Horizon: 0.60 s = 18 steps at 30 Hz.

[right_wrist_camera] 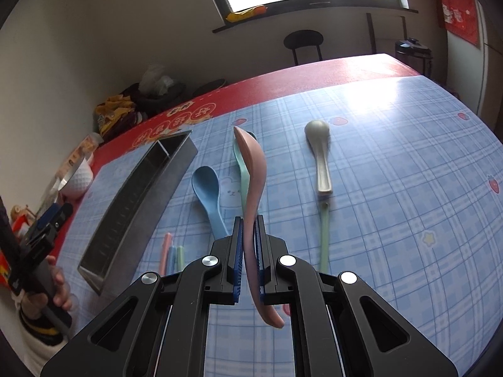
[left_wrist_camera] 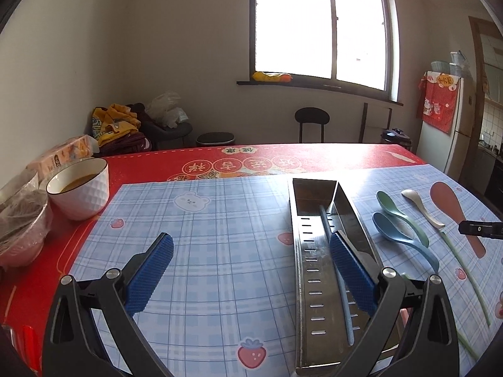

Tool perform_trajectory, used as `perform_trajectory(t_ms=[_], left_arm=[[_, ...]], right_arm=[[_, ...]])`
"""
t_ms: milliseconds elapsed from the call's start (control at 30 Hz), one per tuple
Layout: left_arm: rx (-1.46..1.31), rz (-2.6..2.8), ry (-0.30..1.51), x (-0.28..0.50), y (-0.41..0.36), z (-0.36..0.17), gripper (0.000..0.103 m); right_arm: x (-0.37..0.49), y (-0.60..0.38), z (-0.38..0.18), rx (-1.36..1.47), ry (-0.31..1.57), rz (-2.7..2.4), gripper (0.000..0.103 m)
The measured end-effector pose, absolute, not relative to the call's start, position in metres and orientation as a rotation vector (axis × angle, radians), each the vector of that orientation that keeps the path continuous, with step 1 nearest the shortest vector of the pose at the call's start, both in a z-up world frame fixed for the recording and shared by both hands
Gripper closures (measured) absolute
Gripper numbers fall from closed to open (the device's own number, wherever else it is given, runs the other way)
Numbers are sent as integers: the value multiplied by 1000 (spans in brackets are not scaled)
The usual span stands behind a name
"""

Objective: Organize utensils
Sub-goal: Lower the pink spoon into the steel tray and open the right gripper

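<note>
My right gripper (right_wrist_camera: 250, 220) is shut on a pink spoon (right_wrist_camera: 253, 169) and holds it above the mat; it also shows in the left wrist view (left_wrist_camera: 452, 210). A blue spoon (right_wrist_camera: 207, 191), a green spoon (right_wrist_camera: 240, 163) and a grey spoon (right_wrist_camera: 320, 154) lie on the mat. A long metal utensil tray (right_wrist_camera: 135, 207) lies to their left, with a blue chopstick (left_wrist_camera: 344, 308) inside it. My left gripper (left_wrist_camera: 251, 245) is open and empty, its right finger over the tray (left_wrist_camera: 309, 251). A green chopstick (right_wrist_camera: 323, 235) lies below the grey spoon.
A white bowl (left_wrist_camera: 80, 188), a wrapped bowl (left_wrist_camera: 22, 223) and a tissue box (left_wrist_camera: 61, 157) stand at the table's left edge. Pink, blue and green chopsticks (right_wrist_camera: 171, 253) lie beside the tray. The blue checked mat (right_wrist_camera: 393, 188) covers a red tablecloth (left_wrist_camera: 157, 166).
</note>
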<state>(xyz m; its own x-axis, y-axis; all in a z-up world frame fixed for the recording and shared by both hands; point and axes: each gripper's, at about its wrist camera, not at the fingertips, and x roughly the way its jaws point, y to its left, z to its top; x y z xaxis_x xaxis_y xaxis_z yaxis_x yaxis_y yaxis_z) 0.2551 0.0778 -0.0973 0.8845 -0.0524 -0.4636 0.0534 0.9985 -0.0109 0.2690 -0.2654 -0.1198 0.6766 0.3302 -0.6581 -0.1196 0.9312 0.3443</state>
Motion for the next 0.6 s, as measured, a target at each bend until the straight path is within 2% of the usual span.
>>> perform_trajectory(t_ms=[267,600], left_arm=[[-70,-2,517,264,97,-101,6],[-105,26,546,270,108,-106,6]], right_arm=[[327,-191,-96,240,835,362,96],[382,-117,-122,306,978,353,96]])
